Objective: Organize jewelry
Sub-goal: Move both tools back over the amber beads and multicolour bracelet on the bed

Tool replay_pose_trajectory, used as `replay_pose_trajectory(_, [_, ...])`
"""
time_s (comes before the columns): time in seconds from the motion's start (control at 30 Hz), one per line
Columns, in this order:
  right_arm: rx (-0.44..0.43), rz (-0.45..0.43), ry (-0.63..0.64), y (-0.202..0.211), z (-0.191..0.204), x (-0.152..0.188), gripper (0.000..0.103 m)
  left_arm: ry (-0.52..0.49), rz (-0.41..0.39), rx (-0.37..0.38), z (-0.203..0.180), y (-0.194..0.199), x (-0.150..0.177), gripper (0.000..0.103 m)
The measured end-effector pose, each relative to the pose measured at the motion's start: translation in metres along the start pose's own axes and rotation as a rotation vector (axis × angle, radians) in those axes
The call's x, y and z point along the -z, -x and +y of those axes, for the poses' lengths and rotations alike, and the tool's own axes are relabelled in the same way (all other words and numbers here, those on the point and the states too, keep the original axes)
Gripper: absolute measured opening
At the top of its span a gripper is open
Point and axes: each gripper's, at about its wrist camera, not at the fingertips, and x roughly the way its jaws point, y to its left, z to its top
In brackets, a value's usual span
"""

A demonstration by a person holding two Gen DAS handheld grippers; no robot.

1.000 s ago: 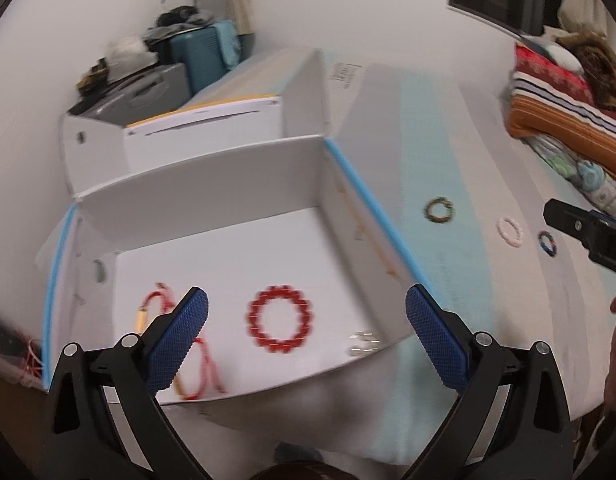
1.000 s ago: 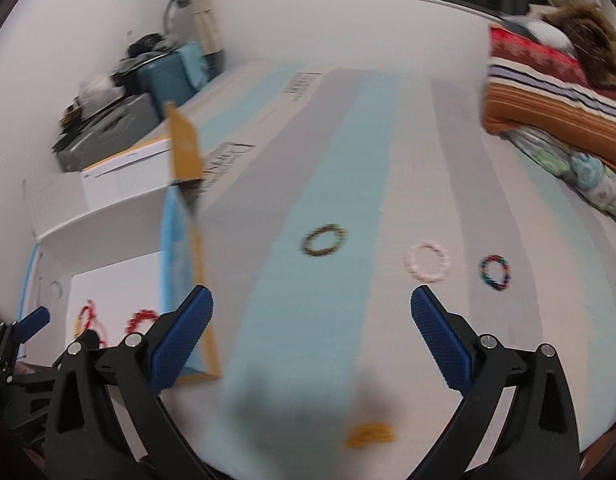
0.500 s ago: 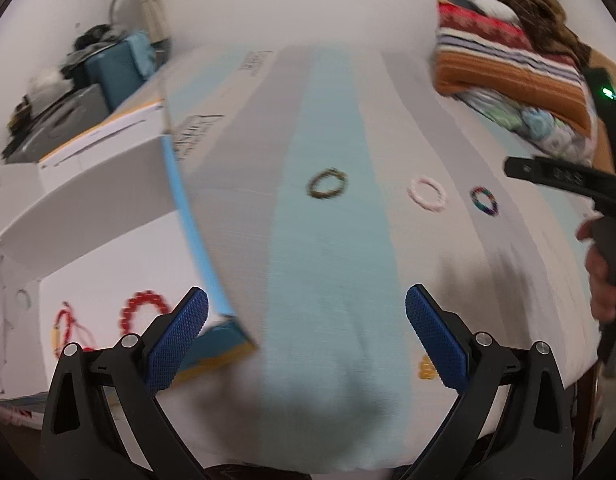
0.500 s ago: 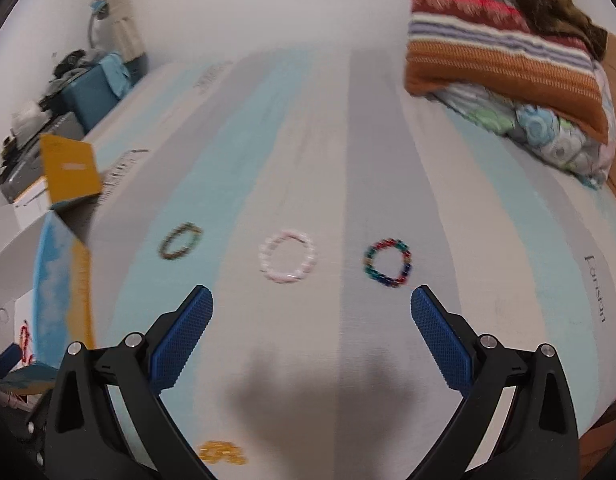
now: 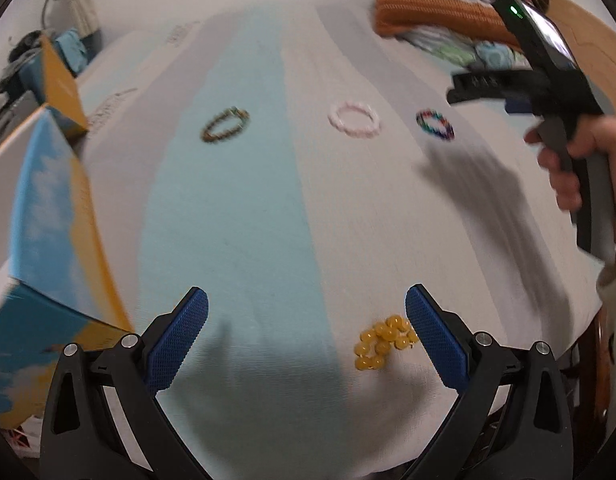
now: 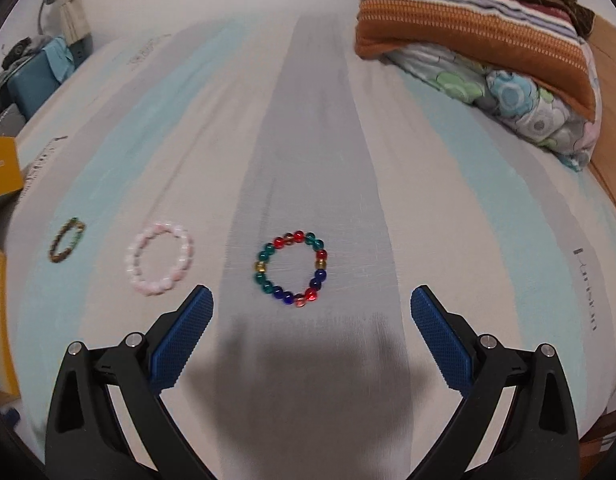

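Observation:
A multicolour bead bracelet [image 6: 291, 268] lies on the striped bed sheet, just ahead of my open, empty right gripper [image 6: 311, 326]. A pink bracelet [image 6: 159, 258] and a brown-green bracelet [image 6: 67, 239] lie to its left. In the left wrist view a bunched yellow bead bracelet [image 5: 382, 342] lies close to the right finger of my open, empty left gripper [image 5: 305, 330]. Farther off lie the brown-green [image 5: 224, 125], pink [image 5: 354, 119] and multicolour [image 5: 434, 124] bracelets, with the right gripper body [image 5: 540, 80] above them.
A blue and yellow cardboard box [image 5: 47, 216] stands at the left edge of the bed. Folded striped and flowered blankets [image 6: 488, 36] are piled at the far right. Clutter [image 6: 31, 64] sits beyond the bed's far left.
Both grippers swung right, away from the box with the red bracelets. The right gripper closed in on the multicolour bracelet; the left now hangs over the yellow one.

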Motion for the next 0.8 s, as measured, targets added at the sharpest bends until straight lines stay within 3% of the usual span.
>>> replay_pose_trajectory(0.37, [-0.001,0.084,-0.032,-0.057,-0.013,0.003,0.09,-0.04,0.031,0.058,-0.015,-0.038,0.027,0.097])
replay_pose_trajectory(0.8, [-0.076,0.118,-0.084,-0.08,-0.025,-0.006,0.08,-0.056,0.009,0.086,-0.02,-0.03,0.035,0.095])
